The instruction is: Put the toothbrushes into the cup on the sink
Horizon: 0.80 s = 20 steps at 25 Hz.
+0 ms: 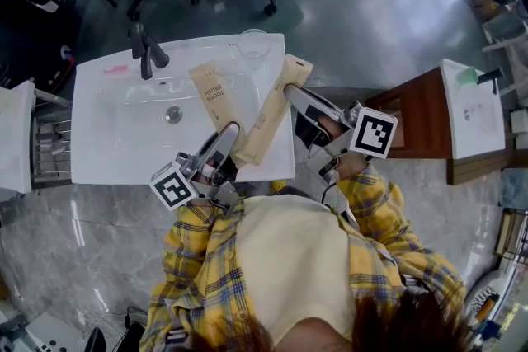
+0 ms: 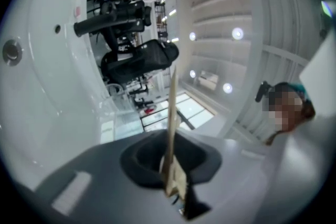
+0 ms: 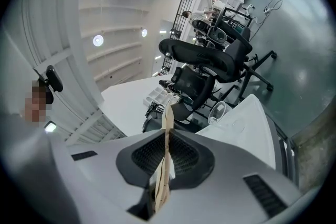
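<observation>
A: Grip state?
B: Left gripper (image 2: 172, 165) and right gripper (image 3: 167, 149) are each clamped on a box (image 1: 268, 115), held near the cup (image 1: 254, 44).
A: Advice?
B: Box to be opened squarely, clear of cup.

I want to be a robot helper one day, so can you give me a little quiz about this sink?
1. True or false: the clear cup on the sink already holds a toothbrush.
2. What is pinched between the fingers of the right gripper?
A) a tan toothbrush box
B) the tap
C) nothing
3. How many tan boxes does the head view show at the sink?

Key:
1. False. The cup looks empty.
2. A. The box shows edge-on between the fingers.
3. Two: the printed box and the longer box.
</observation>
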Tool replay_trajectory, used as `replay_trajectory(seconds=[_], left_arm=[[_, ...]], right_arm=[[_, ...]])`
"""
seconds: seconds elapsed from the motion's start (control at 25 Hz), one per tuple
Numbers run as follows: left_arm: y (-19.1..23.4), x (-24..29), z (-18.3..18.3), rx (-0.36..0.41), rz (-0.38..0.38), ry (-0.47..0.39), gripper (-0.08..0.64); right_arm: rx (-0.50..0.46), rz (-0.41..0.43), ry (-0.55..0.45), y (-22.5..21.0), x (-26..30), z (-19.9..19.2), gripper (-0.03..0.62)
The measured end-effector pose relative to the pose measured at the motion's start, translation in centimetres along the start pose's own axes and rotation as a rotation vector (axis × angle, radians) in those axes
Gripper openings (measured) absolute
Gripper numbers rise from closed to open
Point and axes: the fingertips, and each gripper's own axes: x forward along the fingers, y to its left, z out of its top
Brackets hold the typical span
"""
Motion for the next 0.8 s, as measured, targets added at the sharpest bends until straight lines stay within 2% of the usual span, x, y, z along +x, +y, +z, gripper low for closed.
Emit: replay_trajectory(seconds=[0.24,0.52,0.8], left_arm=[[0.6,-0.8,0.2,0.055,0.065,-0.012,0.020],[1.2,-2.1,1.8,0.189,0.214,-0.045,0.020],[1.4,-3.1,2.2,0.194,0.258,-0.074,0.020]], right_arm=[[-0.021,0.027,0.003,0.8,0.7,0.5,0.023],[-0.127,0.009,0.018,0.8,2.0,2.0,0.023],[-0.251,-0.007,-0.035,1.1,3.4,5.0,0.023]])
